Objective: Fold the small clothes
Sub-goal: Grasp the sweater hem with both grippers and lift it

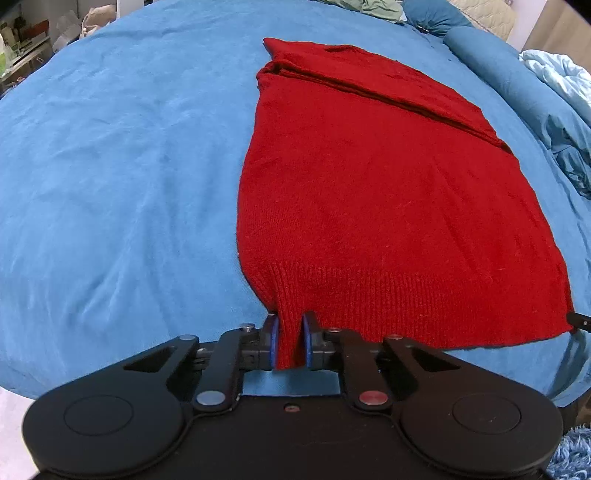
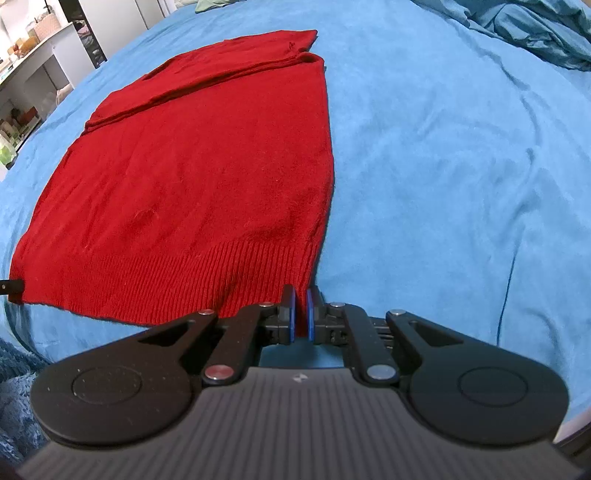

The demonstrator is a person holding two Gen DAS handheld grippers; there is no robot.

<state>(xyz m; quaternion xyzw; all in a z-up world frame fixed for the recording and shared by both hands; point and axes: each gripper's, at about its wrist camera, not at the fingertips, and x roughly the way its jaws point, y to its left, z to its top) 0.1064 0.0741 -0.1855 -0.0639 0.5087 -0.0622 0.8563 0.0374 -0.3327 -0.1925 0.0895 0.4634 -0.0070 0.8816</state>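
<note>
Red jumper (image 1: 369,192): we lift both hem corners evenly.
Left claw (image 1: 289,341): clamped on hem.
Right claw (image 2: 301,314): clamped on hem.

Red sweater (image 1: 369,192) in front of my left tool (image 1: 290,341): soft matt knit, ribbed hem. Bed sheet (image 1: 118,166) under it: matt blue cloth, lightly creased. Tool bodies matt black plastic, shiny metal rivets.

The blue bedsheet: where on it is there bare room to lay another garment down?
The blue bedsheet lies bare in a broad patch left of the red knitted sweater, and in another to its right. It is crowded at the far right edge, by the rumpled blue duvet, and at the ribbed hem, where both grippers clamp.
</note>
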